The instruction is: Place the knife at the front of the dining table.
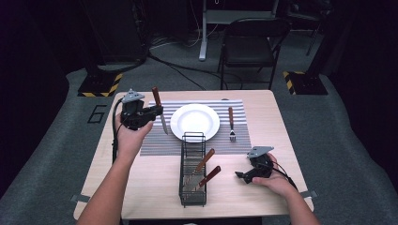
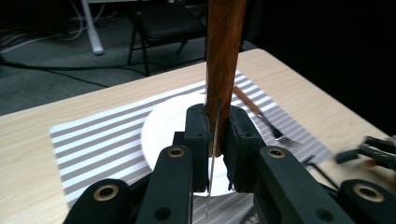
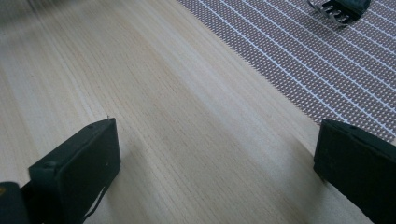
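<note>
Dark floor and a folding chair lie behind the pale wooden tabletop, where I hold my left forearm stretched forward over its left side, wrist lifted, my left gripper raised above the left edge of the striped placemat and clamped tight on a wooden-handled knife that stands nearly upright, handle up and blade pointing down, just left of the white plate. My right hand rests low near the front right corner, its right gripper lying close to the wood with the jaws spread wide apart on nothing, aimed, as far as I can tell, toward the wire cutlery basket.
</note>
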{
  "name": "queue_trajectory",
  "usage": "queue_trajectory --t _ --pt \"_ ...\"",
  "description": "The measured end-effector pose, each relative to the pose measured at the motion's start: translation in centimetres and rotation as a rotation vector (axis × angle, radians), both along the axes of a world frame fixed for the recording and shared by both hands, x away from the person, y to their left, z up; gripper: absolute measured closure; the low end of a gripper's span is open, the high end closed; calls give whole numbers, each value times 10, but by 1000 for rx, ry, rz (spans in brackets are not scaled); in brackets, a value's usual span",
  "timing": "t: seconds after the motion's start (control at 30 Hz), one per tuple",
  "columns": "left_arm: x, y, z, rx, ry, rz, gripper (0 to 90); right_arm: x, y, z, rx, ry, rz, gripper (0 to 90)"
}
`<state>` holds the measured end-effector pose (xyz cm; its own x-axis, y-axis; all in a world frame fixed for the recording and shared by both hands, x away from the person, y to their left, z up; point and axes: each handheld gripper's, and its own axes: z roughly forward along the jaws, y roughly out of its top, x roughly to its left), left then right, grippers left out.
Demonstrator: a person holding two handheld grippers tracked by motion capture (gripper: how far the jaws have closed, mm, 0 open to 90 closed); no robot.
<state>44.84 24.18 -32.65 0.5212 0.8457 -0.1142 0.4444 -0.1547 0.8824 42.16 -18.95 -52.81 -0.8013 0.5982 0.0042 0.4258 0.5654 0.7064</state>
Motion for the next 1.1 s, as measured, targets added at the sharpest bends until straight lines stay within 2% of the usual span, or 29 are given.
queue_trajectory --t 0.17,0.47,0.77,1.1 --pt "10 10 -14 6 11 69 807 0 0 0 -1 0 0 0" --pt "22 24 -34 13 47 137 807 0 0 0 -1 -2 2 0" --pt "30 27 -52 30 84 167 807 0 0 0 -2 -3 5 0" --pt "33 25 -76 53 141 172 807 0 0 0 -4 -3 7 0"
